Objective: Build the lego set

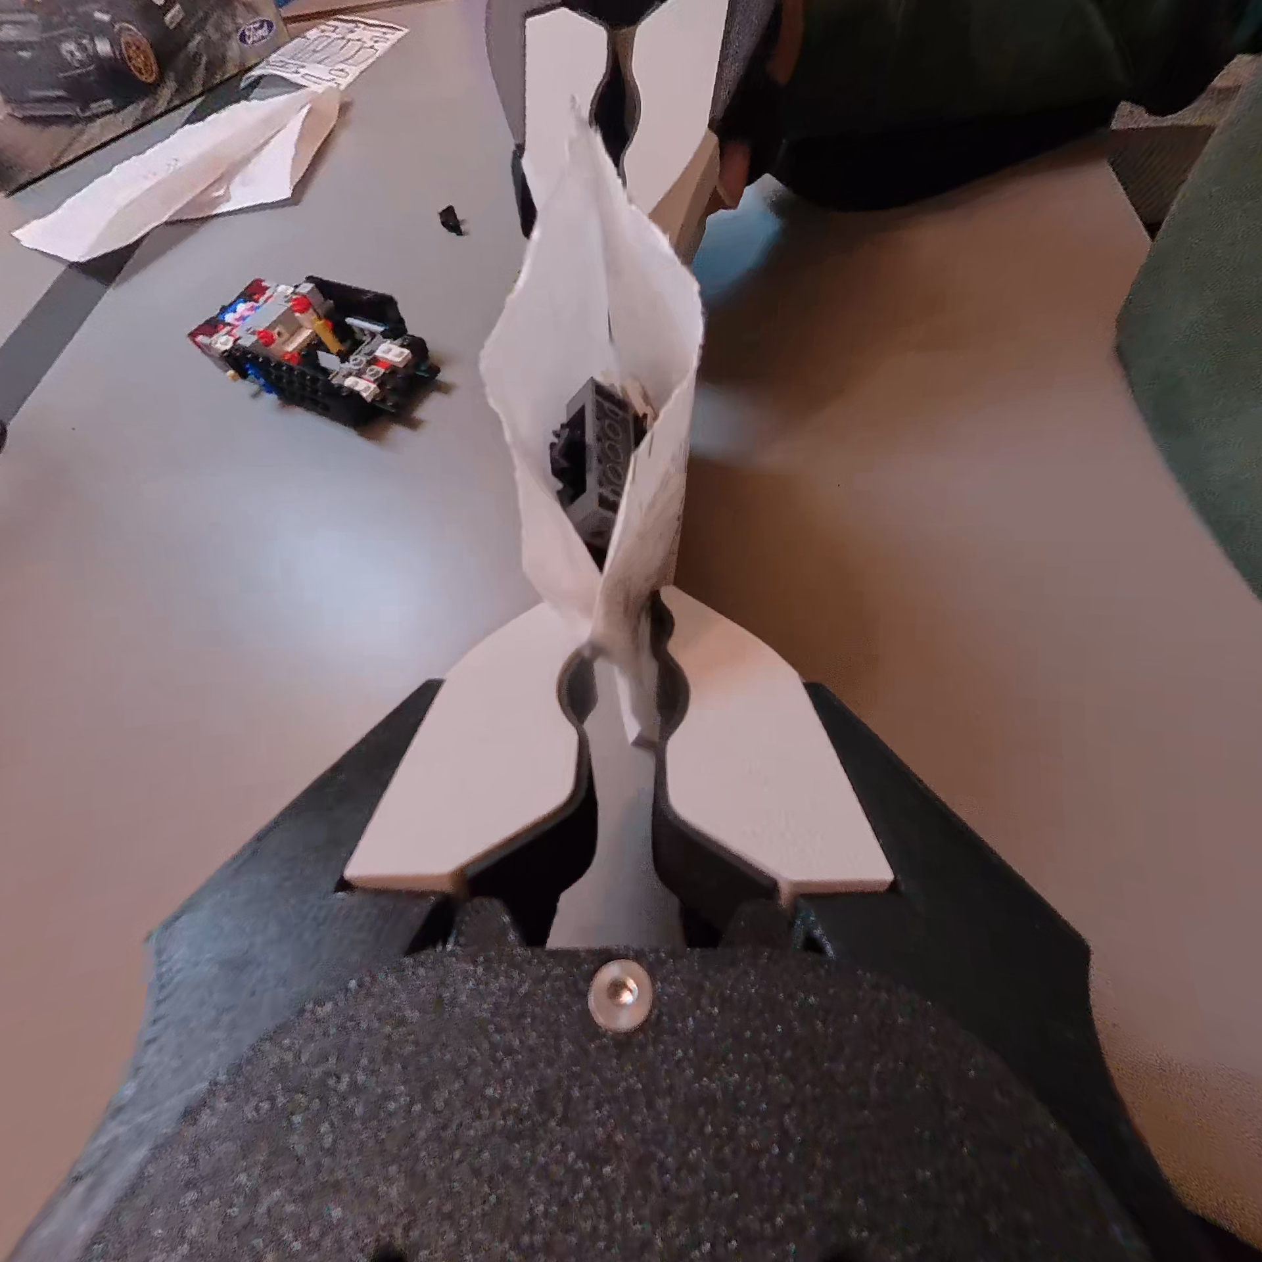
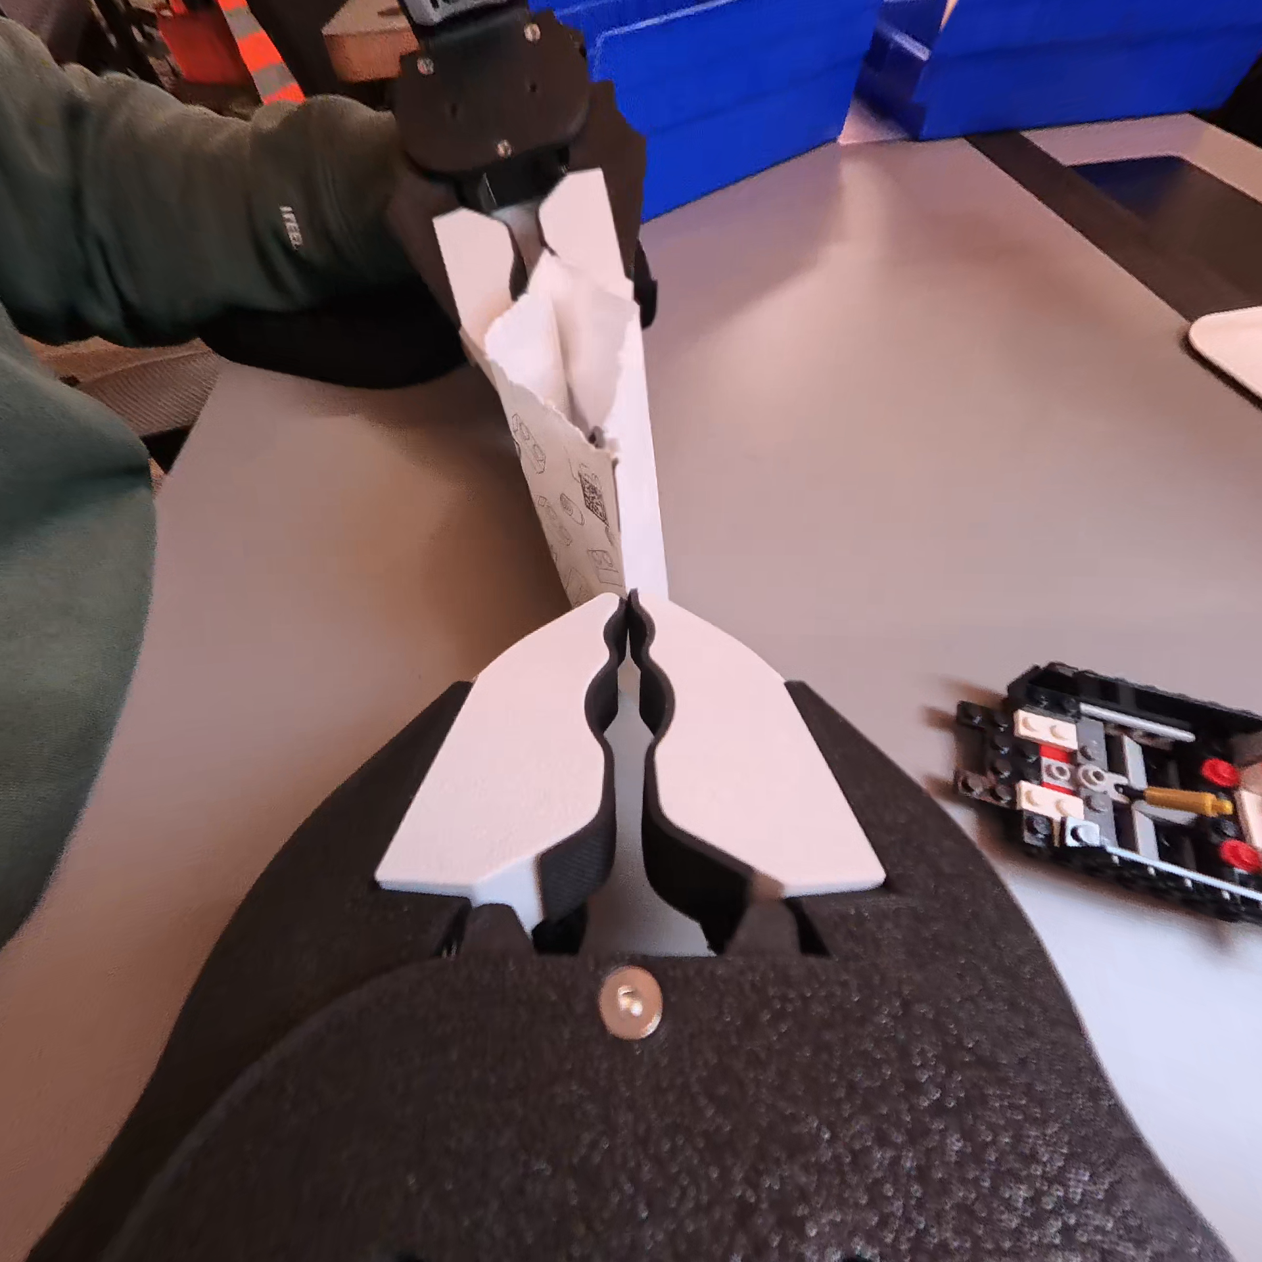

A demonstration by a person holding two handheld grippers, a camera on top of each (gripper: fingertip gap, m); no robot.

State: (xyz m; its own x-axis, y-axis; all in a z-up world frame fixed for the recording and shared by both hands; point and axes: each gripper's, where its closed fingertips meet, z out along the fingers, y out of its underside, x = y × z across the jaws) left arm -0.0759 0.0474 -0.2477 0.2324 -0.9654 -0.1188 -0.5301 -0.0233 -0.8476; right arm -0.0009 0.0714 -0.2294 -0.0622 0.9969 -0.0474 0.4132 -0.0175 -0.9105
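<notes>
A: From the left wrist view, what do you make of it?

B: The left gripper (image 1: 625, 638) has its white fingers pinched tight on one end of a white torn-open paper parts bag (image 1: 601, 355), held up above the grey table (image 1: 273, 614). The far end of the bag is clamped in the right gripper (image 1: 611, 130), which faces this camera. Through the torn mouth a grey studded lego brick (image 1: 601, 454) shows among dark pieces.

A: And the build itself?

B: A half-built black lego car chassis with red and white studs (image 1: 314, 348) sits on the table, left and farther off, well apart from the bag. Beyond it lie an empty flattened white paper bag (image 1: 184, 171) and a small loose black piece (image 1: 451, 220).

A: The right wrist view?

B: The same stretch from the other end. The right gripper (image 2: 629, 601) is closed on the bag's near edge; the left gripper (image 2: 529, 253) grips the far, crumpled end. The chassis (image 2: 1120, 785) lies near right, blue plastic bins (image 2: 717, 102) at the far edge.

A: How will the bag handle?

B: I'd judge it light, limp and easily ripped; the bricks are hard and would scatter. Hold by the paper edges beside the tear, and tip it low over the table.
</notes>
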